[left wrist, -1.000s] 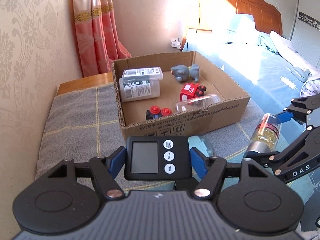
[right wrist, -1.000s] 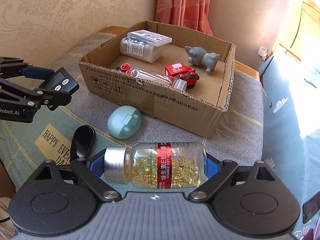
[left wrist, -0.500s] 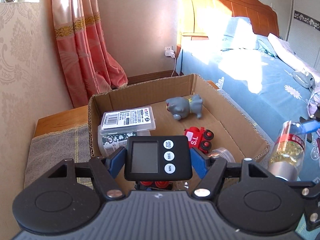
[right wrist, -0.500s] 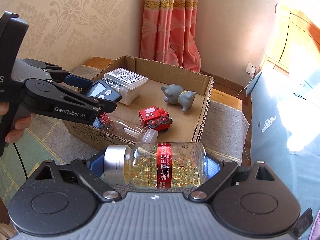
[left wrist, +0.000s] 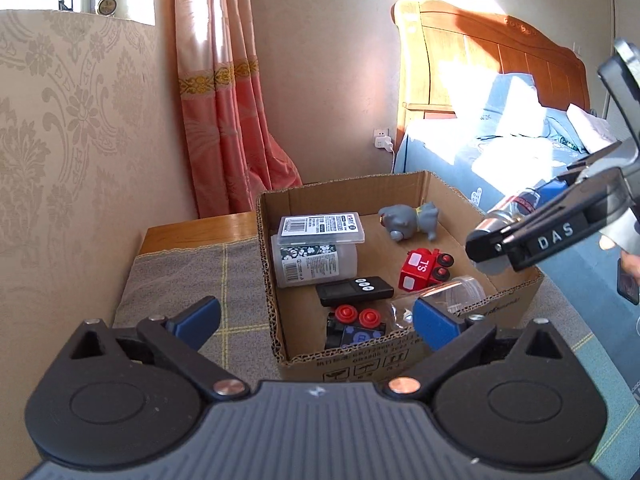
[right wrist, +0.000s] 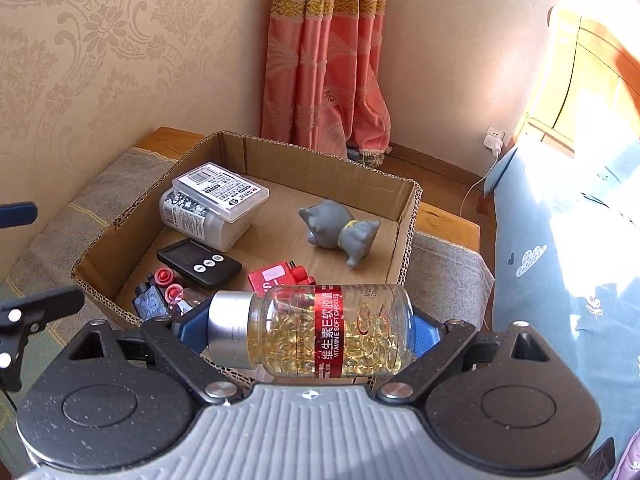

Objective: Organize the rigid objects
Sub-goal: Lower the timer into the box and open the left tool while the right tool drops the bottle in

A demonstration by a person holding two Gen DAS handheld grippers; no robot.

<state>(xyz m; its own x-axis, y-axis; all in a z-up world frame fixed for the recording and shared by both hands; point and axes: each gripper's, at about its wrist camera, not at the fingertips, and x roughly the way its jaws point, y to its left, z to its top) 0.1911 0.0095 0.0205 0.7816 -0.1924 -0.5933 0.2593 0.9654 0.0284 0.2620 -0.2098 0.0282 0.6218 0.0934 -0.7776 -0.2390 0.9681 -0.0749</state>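
the left gripper [left wrist: 316, 316] has a ribbed dark grey body, two black round hubs, black linkage arms with silver and copper-coloured screws, and blue pads on its jaws. the right gripper [right wrist: 310, 330] is built alike with a lighter grey body; its arm bears white "das" lettering.

Strong sunlight is admitted from the right; the headboard [left wrist: 492, 60] and bed [right wrist: 580, 208] are overexposed with glare. Edges are bent by fisheye distortion, corners are vignetted black. Focus is kept sharp throughout.
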